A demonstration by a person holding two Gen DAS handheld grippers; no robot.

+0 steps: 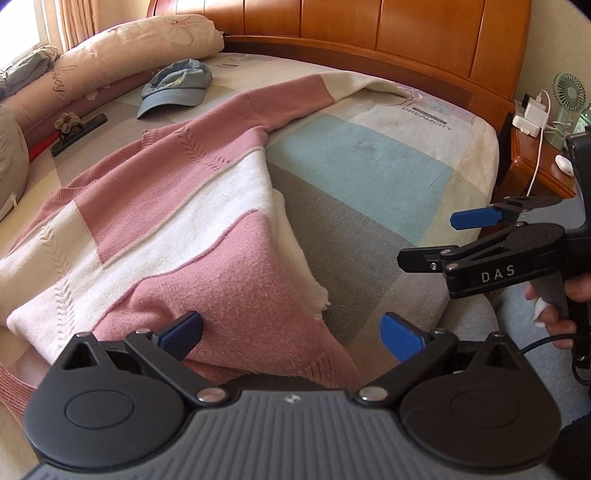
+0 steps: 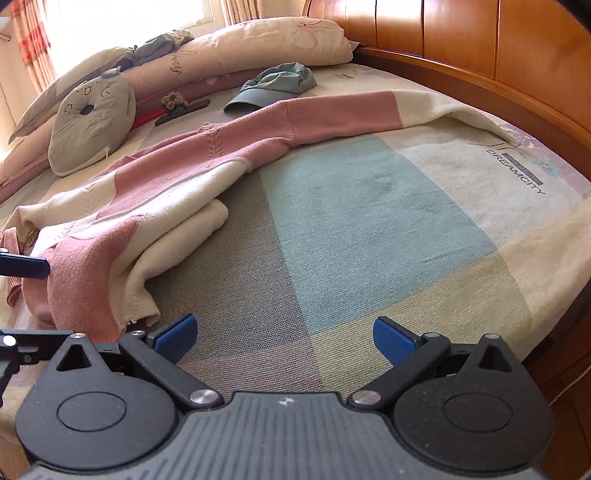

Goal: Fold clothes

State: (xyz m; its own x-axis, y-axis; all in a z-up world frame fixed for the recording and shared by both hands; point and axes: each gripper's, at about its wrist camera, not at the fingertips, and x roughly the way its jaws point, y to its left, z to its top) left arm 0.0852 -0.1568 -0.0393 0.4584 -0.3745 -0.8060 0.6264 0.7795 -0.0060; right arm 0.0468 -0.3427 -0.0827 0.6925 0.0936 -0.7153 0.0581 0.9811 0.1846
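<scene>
Sweater [image 1: 155, 206] lengthwise toward headboard [image 1: 369, 26]

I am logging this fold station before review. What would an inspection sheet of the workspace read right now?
Surface: bed with checked cover.
Job's things: pink and cream sweater spread out, lower edge partly folded over.
Clutter: blue cap, hair clip, pillows, grey cushion.
Grippers: left hand-held gripper open over the hem; right hand-held gripper open over bare cover.
Cables: white charger cable on nightstand.
Surroundings: wooden headboard, curtains.
</scene>
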